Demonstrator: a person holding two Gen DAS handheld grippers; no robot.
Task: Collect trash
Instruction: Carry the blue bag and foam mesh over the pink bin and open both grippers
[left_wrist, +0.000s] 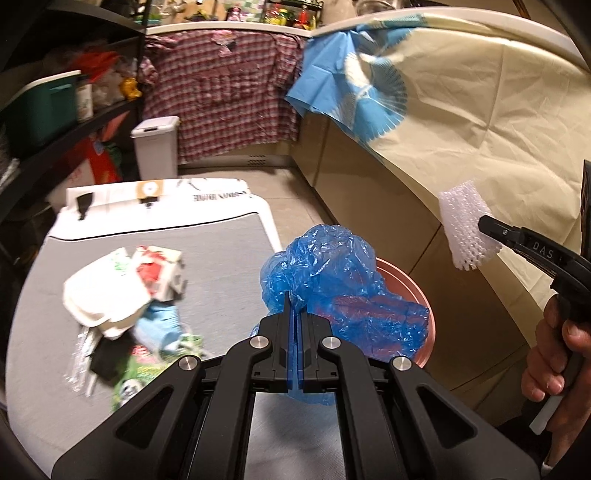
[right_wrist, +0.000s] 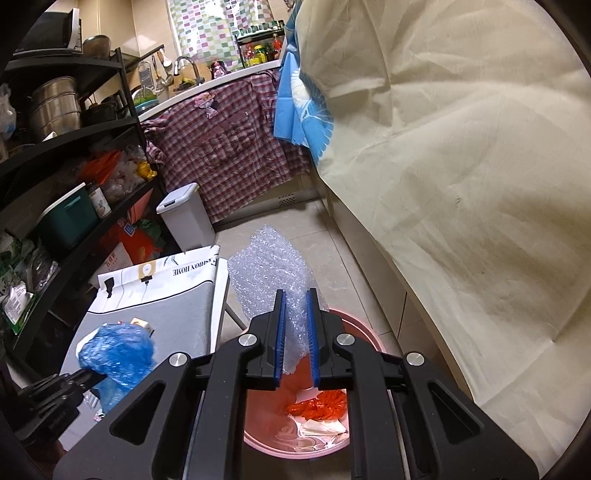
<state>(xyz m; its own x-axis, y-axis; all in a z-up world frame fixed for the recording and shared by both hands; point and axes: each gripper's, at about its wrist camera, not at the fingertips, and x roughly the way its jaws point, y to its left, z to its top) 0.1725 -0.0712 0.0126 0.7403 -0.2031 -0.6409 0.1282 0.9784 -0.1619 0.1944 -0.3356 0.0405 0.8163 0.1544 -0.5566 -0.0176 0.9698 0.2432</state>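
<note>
Warm indoor light fills both views evenly, fairly bright, its source outside the frames. The cream cloth catches the most light, with soft creases and no harsh glare. The shelves at left sit in dim shadow. Both fisheye pictures bend straight edges strongly and darken to black at the corners. In the left wrist view the pile of trash and the blue printed cloth smear with motion blur; the right wrist view is sharper throughout
</note>
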